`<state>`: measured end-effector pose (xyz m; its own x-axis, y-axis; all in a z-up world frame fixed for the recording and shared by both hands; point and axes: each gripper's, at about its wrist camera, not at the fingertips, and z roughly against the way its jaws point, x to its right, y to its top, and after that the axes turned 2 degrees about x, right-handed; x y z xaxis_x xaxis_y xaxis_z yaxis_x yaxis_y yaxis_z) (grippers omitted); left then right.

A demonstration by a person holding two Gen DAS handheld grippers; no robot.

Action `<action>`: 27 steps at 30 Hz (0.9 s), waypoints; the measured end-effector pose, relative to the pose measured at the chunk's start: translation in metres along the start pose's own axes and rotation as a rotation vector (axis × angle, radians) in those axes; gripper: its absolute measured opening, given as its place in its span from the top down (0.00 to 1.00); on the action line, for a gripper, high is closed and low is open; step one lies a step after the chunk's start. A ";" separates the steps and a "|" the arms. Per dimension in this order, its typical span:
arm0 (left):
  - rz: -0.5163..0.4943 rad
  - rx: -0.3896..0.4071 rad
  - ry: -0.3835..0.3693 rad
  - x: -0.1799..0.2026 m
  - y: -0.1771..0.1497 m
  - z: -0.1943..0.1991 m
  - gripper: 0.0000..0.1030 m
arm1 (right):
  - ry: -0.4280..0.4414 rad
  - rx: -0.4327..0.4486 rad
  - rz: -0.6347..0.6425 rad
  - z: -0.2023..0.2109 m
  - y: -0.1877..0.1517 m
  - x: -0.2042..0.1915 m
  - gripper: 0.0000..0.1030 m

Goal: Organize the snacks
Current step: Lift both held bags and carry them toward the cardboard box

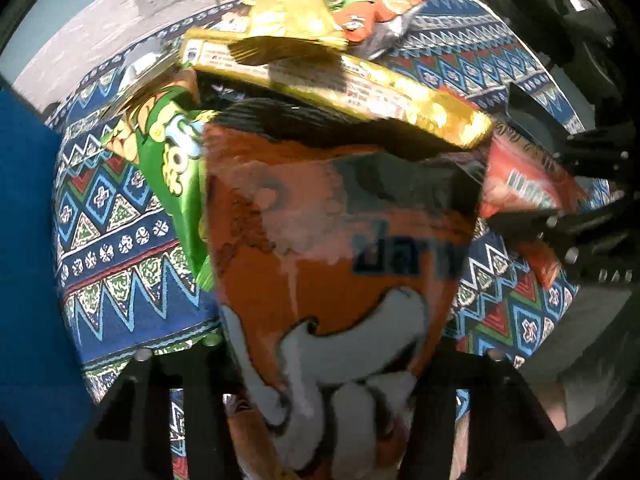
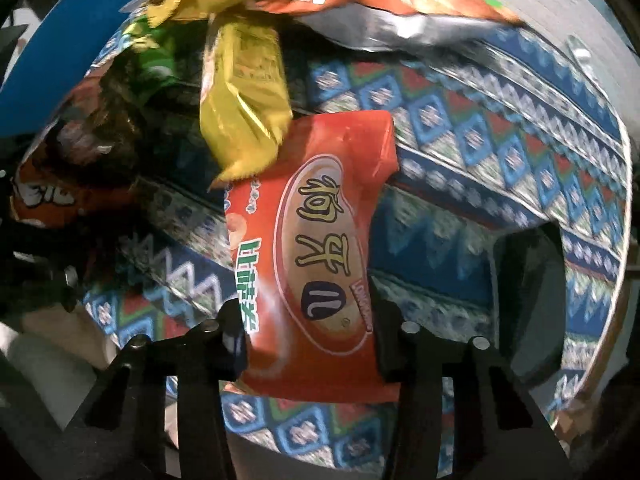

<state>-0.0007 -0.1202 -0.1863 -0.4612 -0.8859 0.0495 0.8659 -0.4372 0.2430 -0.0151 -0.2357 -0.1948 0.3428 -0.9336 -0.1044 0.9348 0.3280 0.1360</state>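
A large orange snack bag (image 1: 332, 232) with white cartoon shapes fills the left wrist view. My left gripper (image 1: 328, 392) is shut on its lower end, pointing steeply down. In the right wrist view a red packet (image 2: 320, 240) with a gold oval label lies on the patterned cloth (image 2: 480, 140). My right gripper (image 2: 310, 340) is shut on it, one pad against each long edge. The same red packet (image 1: 528, 184) shows at the right of the left view. The orange bag (image 2: 60, 184) appears at the left edge of the right view.
A gold packet (image 1: 340, 80) overlaps the orange bag's far end and the red packet's corner (image 2: 244, 104). A green bag (image 1: 172, 168) lies to the left and an orange-and-silver bag (image 2: 380, 4) at the back. A blue panel (image 1: 28, 240) stands left. A dark object (image 2: 528, 292) sits right.
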 end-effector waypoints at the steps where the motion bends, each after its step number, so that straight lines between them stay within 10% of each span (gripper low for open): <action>1: 0.003 -0.004 -0.004 0.001 0.000 0.000 0.55 | -0.004 -0.004 -0.018 0.003 -0.006 0.004 0.59; 13: -0.010 0.024 -0.017 0.011 -0.018 0.034 0.61 | -0.024 0.071 -0.144 0.053 -0.045 0.039 0.59; 27: 0.035 0.141 0.014 -0.016 -0.030 0.098 0.61 | -0.010 0.250 -0.125 0.120 -0.001 0.024 0.59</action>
<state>-0.0385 -0.0772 -0.0999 -0.4271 -0.9030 0.0469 0.8455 -0.3805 0.3747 -0.0186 -0.2759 -0.0791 0.2240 -0.9664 -0.1261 0.9175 0.1655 0.3616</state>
